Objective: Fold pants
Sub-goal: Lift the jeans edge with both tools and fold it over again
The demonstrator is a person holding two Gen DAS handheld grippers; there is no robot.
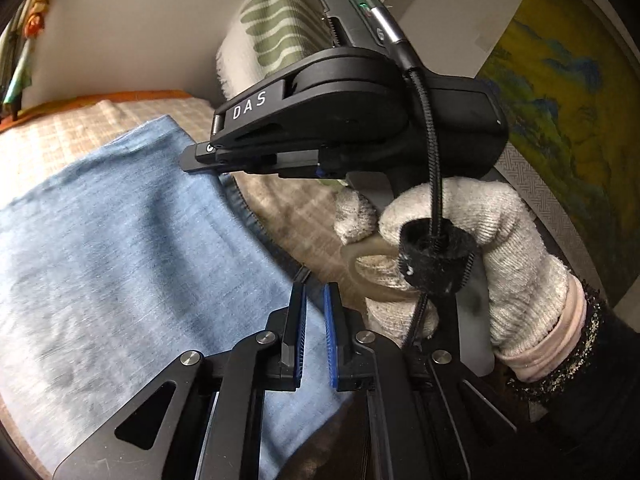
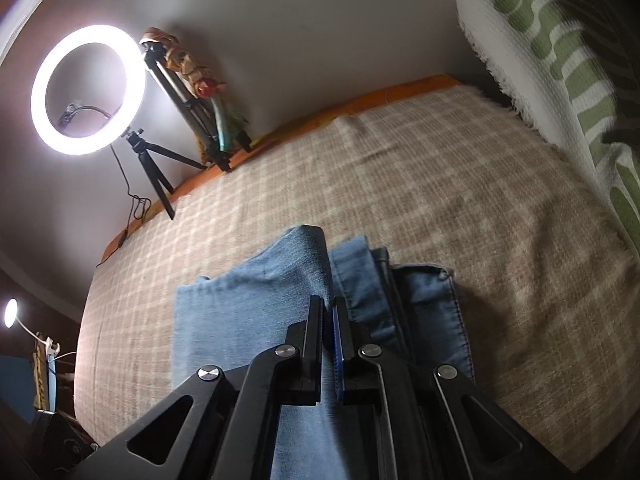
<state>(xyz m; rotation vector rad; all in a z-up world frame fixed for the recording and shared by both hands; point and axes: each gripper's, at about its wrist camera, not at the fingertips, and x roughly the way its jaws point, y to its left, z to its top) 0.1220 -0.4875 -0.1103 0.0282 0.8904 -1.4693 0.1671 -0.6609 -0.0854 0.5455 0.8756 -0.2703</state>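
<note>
Light blue denim pants [image 1: 120, 240] lie on a beige checked blanket [image 1: 60, 136]. In the left wrist view my left gripper [image 1: 315, 292] is over the pants' right edge, its jaws a narrow gap apart with denim between them. My right gripper [image 1: 196, 158] is seen side-on above the pants, held by a white gloved hand [image 1: 472, 240]. In the right wrist view the right gripper [image 2: 328, 304] is shut on a raised fold of the pants [image 2: 296, 264], lifting it above the flat layers [image 2: 432, 308].
A lit ring light on a tripod [image 2: 88, 88] stands at the blanket's [image 2: 400, 184] far left edge, by a second tripod [image 2: 188, 104]. A green and white patterned cushion [image 2: 560, 60] lies at the right. A yellow-green painting [image 1: 560, 92] hangs at the right.
</note>
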